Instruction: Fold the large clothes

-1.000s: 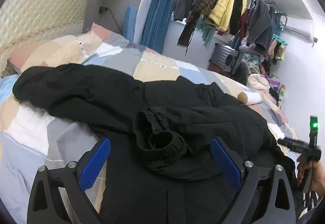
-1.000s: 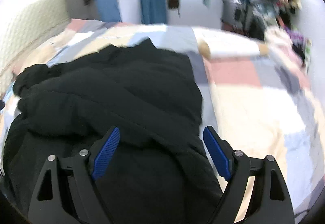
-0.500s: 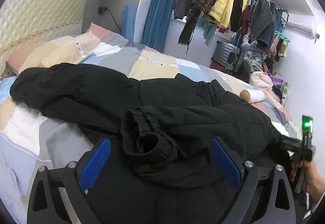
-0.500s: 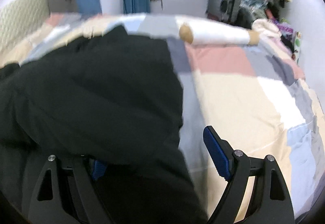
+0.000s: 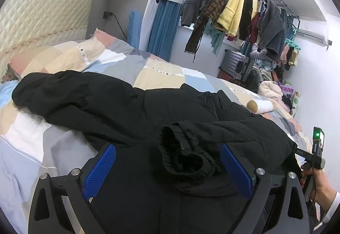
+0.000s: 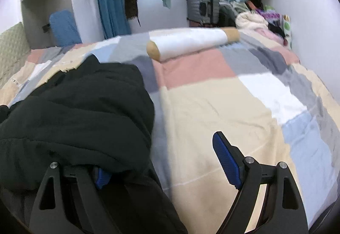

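A large black padded jacket [image 5: 119, 106] lies spread on a patchwork bed. One sleeve is folded across its body, with the cuff [image 5: 182, 159] between the blue pads of my left gripper [image 5: 167, 167], which is open and hovers just above it. The other sleeve stretches left toward the headboard. In the right wrist view the jacket [image 6: 85, 110] fills the left half. My right gripper [image 6: 163, 161] is open at the jacket's right edge; fabric drapes over its left finger, and its right finger [image 6: 227, 161] is over bare bedding.
The patchwork quilt [image 6: 223, 106] covers the bed. A white and tan bolster [image 6: 191, 42] lies at the far side. A rack of hanging clothes [image 5: 238, 11], a grey suitcase [image 5: 238, 64] and piled clothes stand behind. A quilted headboard [image 5: 38, 19] is on the left.
My right gripper has swung right, from over the jacket's body to its right edge. My left gripper has shifted slightly; the folded cuff now sits further right between its pads.
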The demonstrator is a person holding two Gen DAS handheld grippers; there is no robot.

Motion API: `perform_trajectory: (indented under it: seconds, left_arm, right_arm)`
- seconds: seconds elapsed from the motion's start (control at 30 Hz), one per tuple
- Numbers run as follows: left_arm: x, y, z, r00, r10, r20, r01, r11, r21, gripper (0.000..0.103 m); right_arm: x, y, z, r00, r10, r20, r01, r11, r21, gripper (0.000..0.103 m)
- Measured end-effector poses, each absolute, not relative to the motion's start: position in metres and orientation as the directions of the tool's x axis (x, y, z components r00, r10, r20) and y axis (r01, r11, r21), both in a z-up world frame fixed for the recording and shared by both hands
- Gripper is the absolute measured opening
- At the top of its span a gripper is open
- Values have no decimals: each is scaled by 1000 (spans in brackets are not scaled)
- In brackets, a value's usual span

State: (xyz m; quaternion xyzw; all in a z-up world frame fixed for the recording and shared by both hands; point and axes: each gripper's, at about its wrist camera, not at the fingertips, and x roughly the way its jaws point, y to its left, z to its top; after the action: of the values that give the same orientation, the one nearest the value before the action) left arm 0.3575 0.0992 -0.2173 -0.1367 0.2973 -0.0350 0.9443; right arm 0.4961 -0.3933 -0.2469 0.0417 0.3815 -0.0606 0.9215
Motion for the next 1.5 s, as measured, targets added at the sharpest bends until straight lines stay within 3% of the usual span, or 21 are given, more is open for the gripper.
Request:
perform_trajectory:
  seconds: [0.2,0.57,1.0,1.17,1.5]
  left_arm:
    - [340,97,-207,838,-137,-529,-9,964,-264,100]
    - [315,106,-189,866,-122,-486,-25,958,-285,100]
    - [287,115,-172,886,-120,-448,-23,954,-300,100]
    - [282,117,-170,893,-114,-436,-27,952,-306,100]
    - [286,124,-168,893,-82,-443,-61,953,-298,100]
  right_arm:
    - [494,-400,-255,681,-61,-729,146,988,53,84]
    - [448,-377,-207,671,-12,-741,114,990,87,85]
    - [345,-304,-128,818,113,-564,-50,991,126,91]
    - [315,-274,-122,835,154,-528,-113,988,109,103]
    - [278,-259,-146,802,206,-561,-140,977,159,103]
